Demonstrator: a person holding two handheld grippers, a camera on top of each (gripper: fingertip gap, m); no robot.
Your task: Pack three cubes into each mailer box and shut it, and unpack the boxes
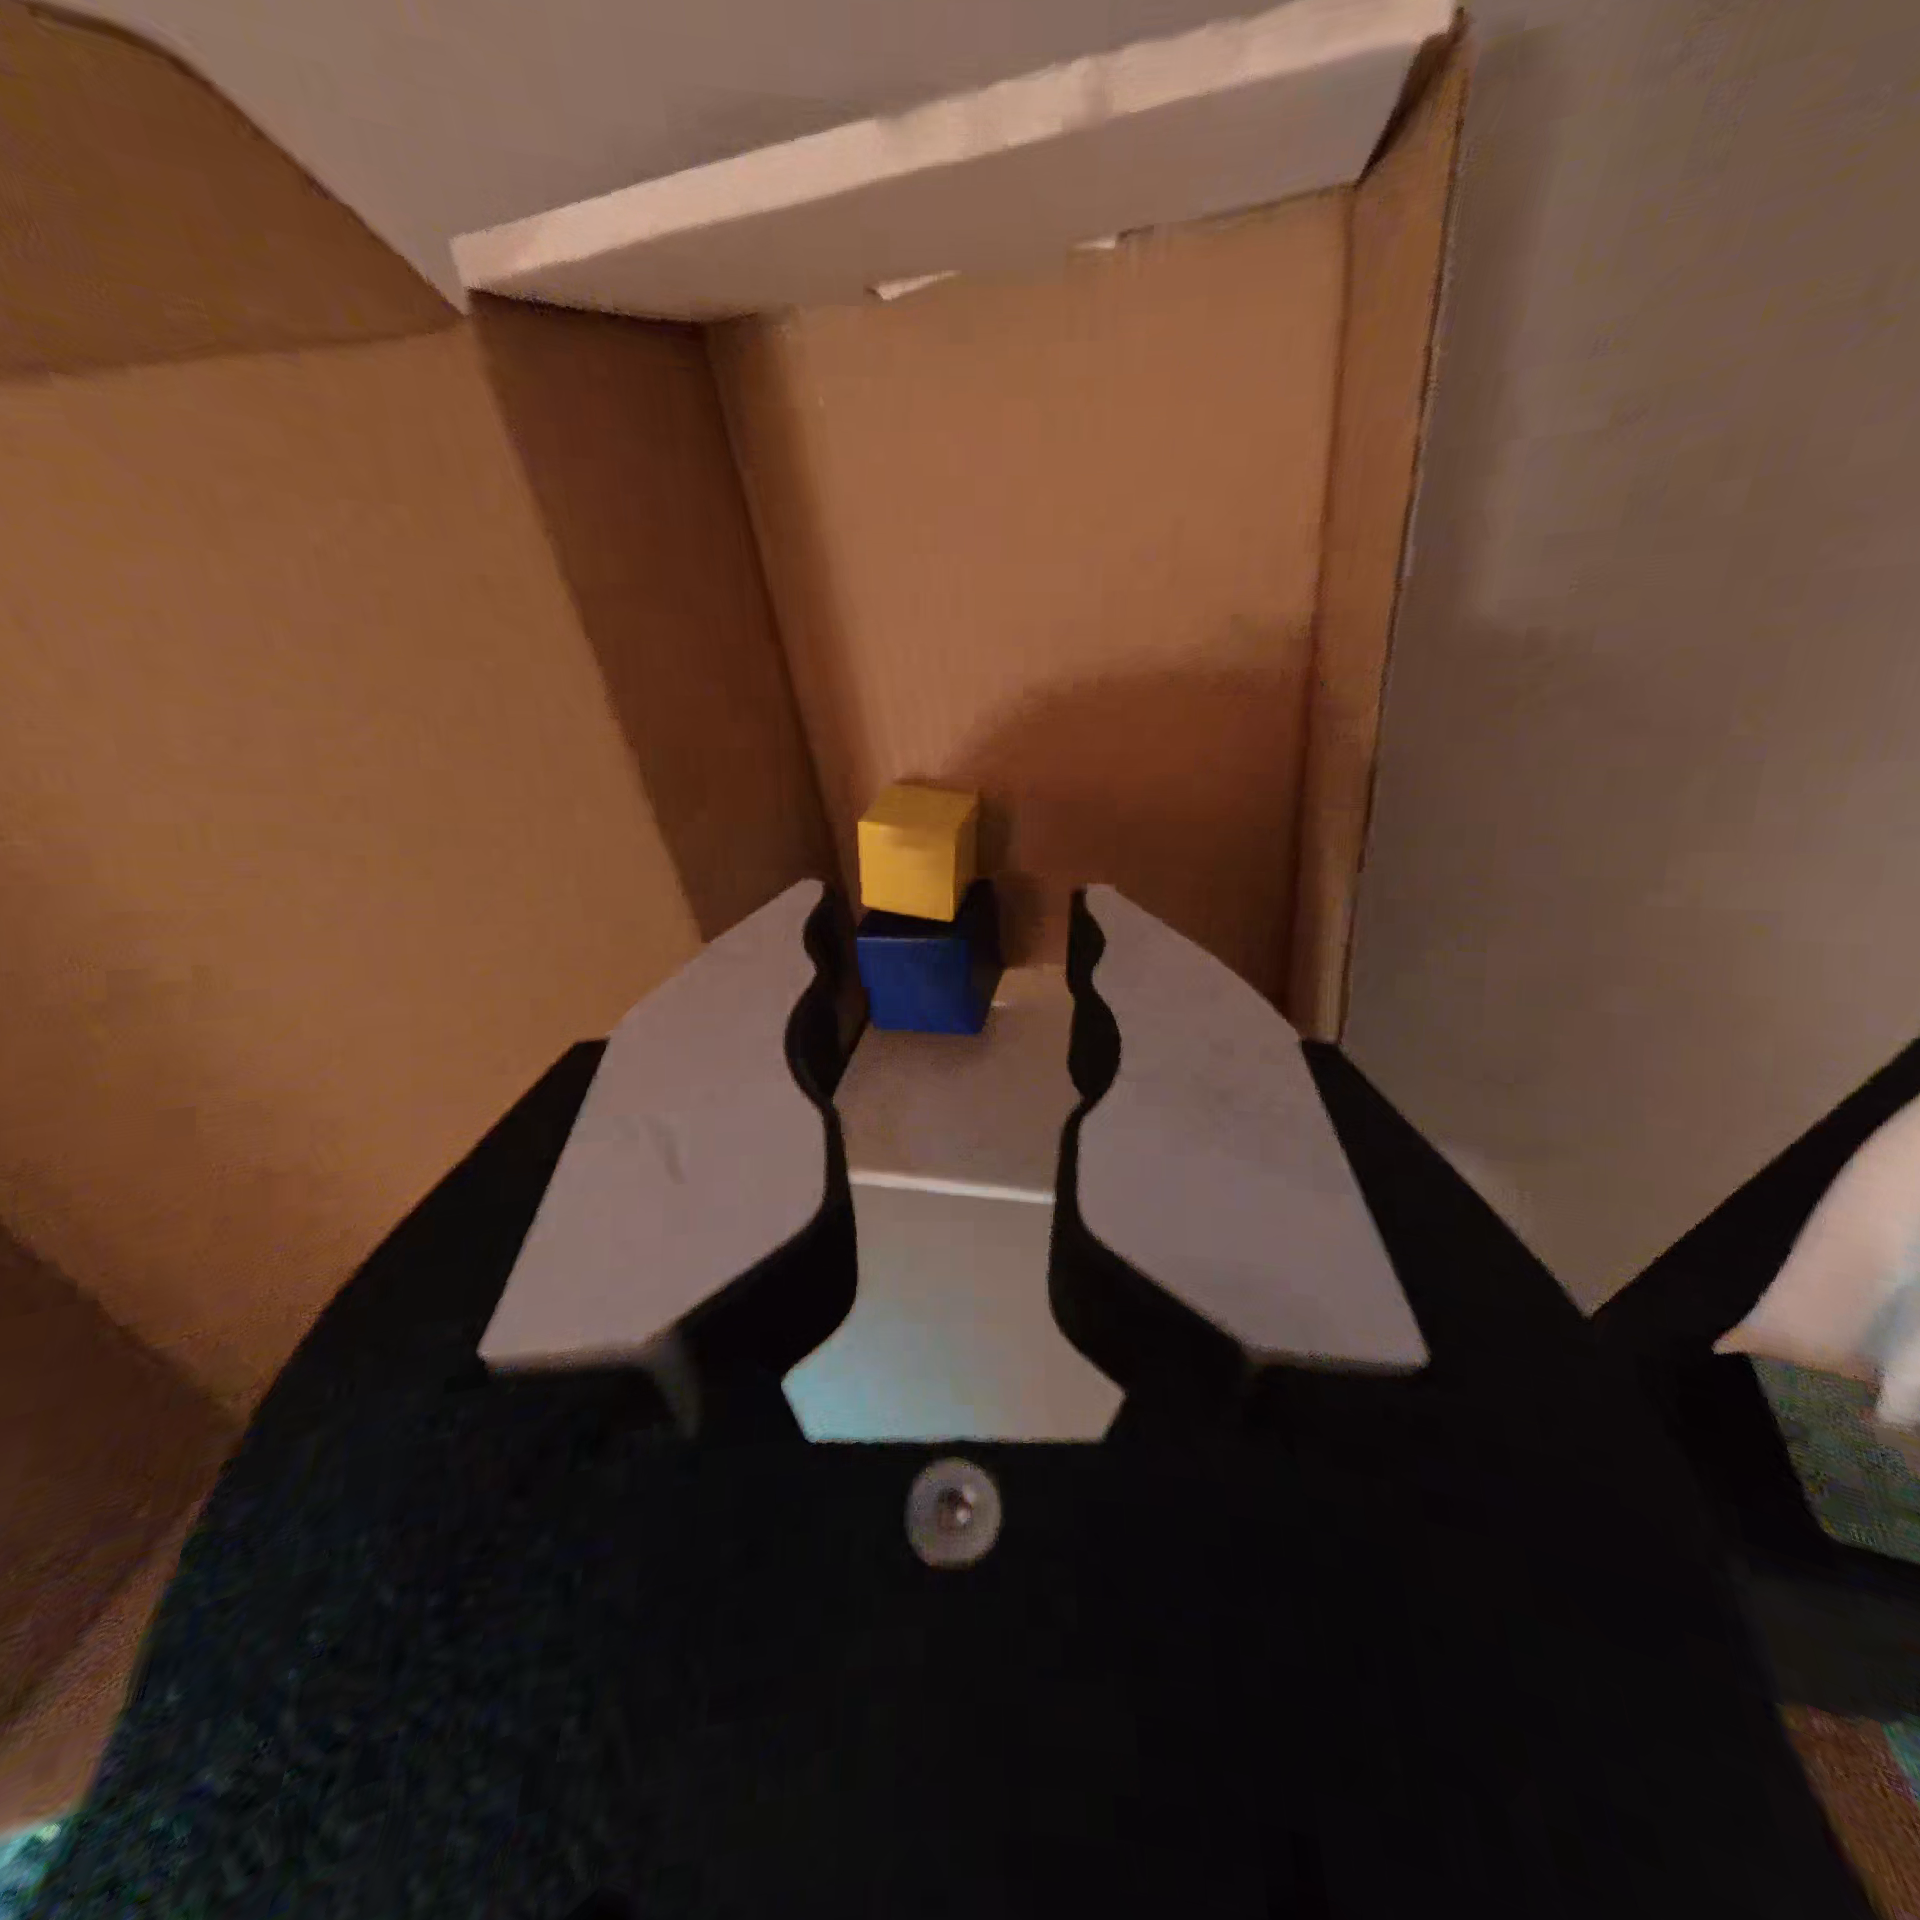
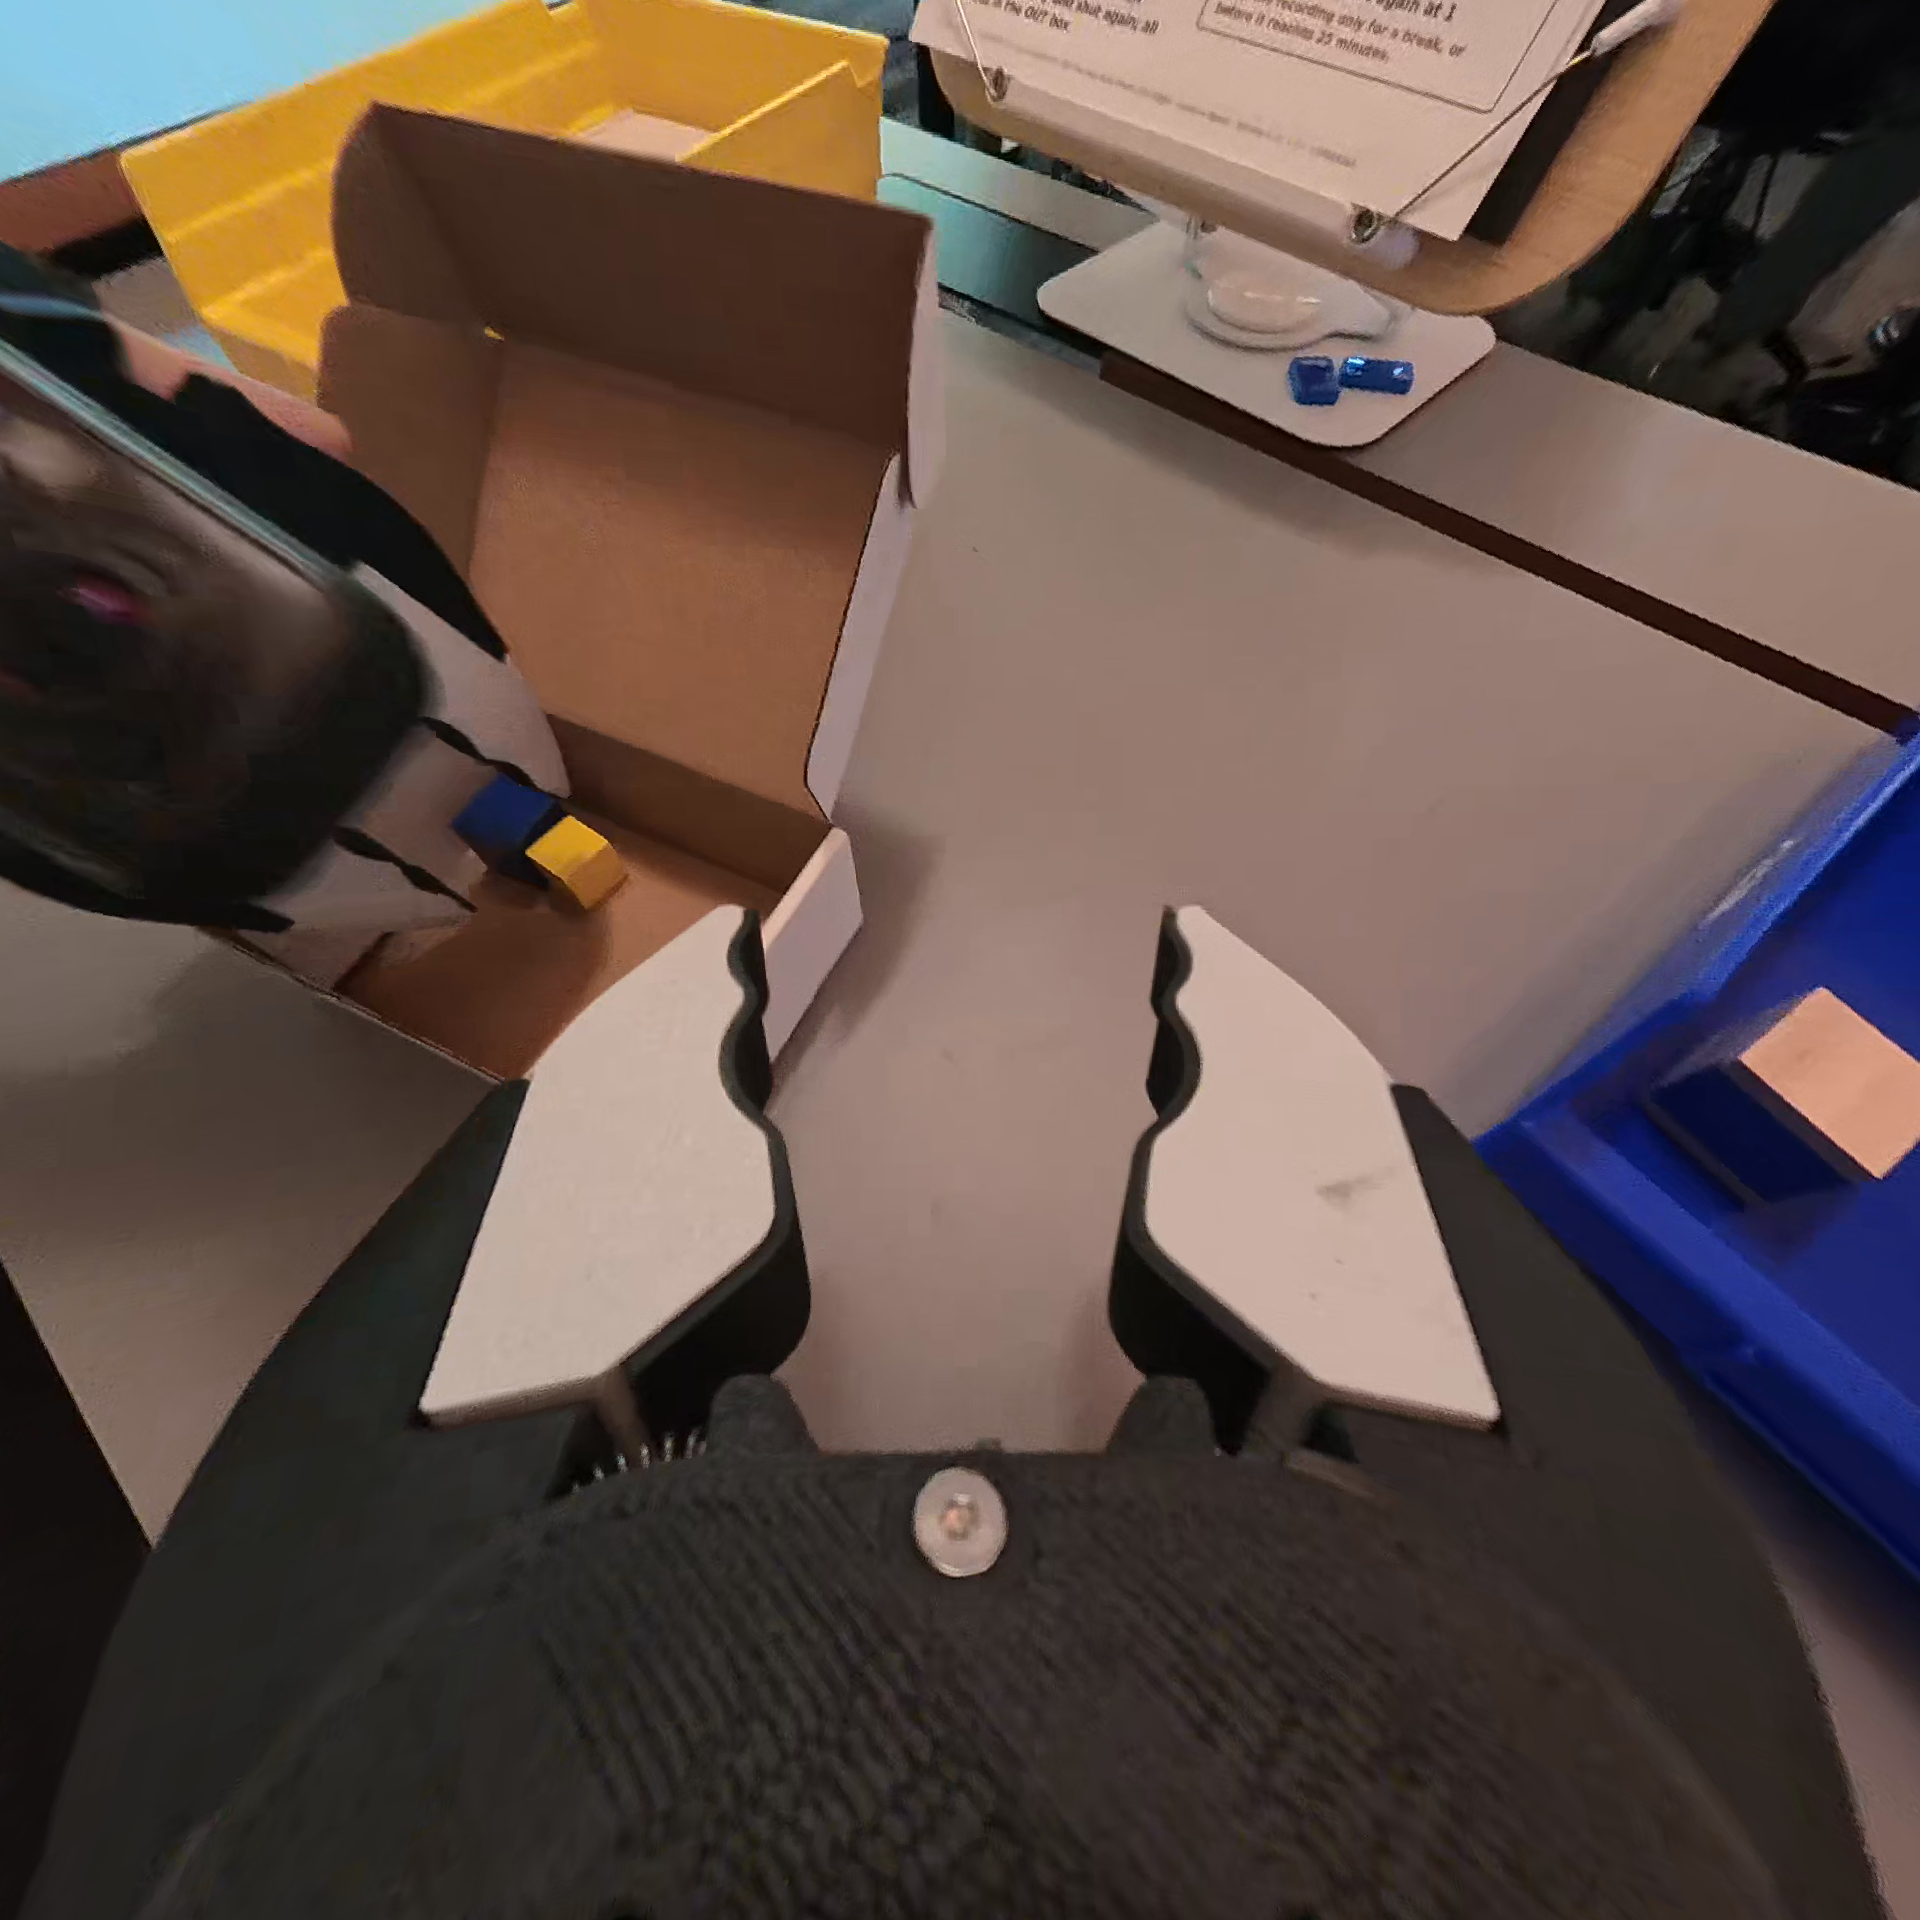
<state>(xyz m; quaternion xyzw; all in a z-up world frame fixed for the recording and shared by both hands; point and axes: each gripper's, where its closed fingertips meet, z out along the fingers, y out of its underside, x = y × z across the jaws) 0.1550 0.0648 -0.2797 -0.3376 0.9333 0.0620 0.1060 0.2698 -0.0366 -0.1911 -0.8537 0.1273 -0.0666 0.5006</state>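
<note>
The mailer box (image 2: pixel 665 582) sits open on the grey table (image 2: pixel 1195 727), lid flap standing upright at the back, brown inside and white outside. Inside it there are two cubes in view: a blue cube (image 1: pixel 920 971) and a yellow cube (image 1: pixel 917 850), touching each other, tucked against the box wall near a corner. No telling from these shots whether a third one is hidden somewhere.

The left gripper (image 1: pixel 948 940) is reaching into the box with its jaws parted and nothing between them; the blue cube is just past its left fingertip, and contact is hard to call. From the right wrist view that same gripper shows as a blurry black and white shape over the box's left side.

The right gripper (image 2: pixel 958 971) hovers over bare table just right of the box, jaws spread wide, holding nothing.

Further out: one yellow bin (image 2: pixel 343 208) behind the box, one blue bin (image 2: pixel 1662 1247) at the right edge with a pale block (image 2: pixel 1839 1081) in it, and a paper stand (image 2: pixel 1278 343) at the back with two small blue pieces (image 2: pixel 1349 376) on its base.
</note>
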